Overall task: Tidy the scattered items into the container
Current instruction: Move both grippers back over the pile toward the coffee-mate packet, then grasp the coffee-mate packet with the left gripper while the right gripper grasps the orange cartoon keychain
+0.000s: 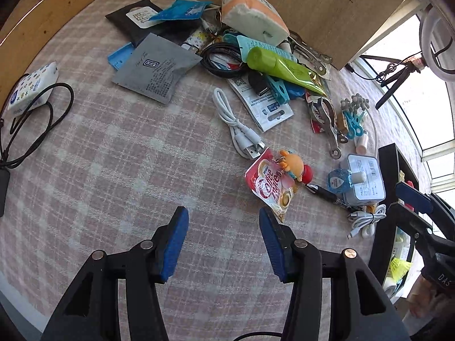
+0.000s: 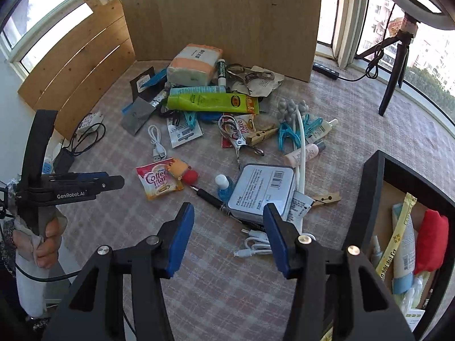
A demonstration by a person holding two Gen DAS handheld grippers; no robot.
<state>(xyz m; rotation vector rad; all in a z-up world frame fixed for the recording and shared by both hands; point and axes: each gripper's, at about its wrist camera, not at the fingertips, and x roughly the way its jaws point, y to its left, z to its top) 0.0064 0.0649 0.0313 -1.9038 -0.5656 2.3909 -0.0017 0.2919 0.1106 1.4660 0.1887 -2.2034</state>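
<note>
The black container point(image 2: 372, 199) sits at the right edge of the tabletop point(image 2: 355, 119), just right of the right hand-held gripper point(image 2: 229, 237); a red pouch, tubes and packets already lie inside. Ahead of both grippers the checked cloth carries the scattered heap: a tissue pack point(image 2: 193, 65) farthest away against the wooden board, a green tube point(image 2: 210, 103) just nearer. Just beyond the right hand-held gripper's right finger lies a pale blue tin point(image 2: 260, 190), a black pen point(image 2: 213, 199) beside it and a coiled white cable point(image 2: 256, 245) between the fingers' far ends. The left hand-held gripper point(image 1: 224, 244) hangs over bare cloth, a Coffee mate sachet point(image 1: 270, 183) just past its right finger with a small orange figure point(image 1: 293, 166) on it. Both grippers stand spread, nothing between their blue pads.
</note>
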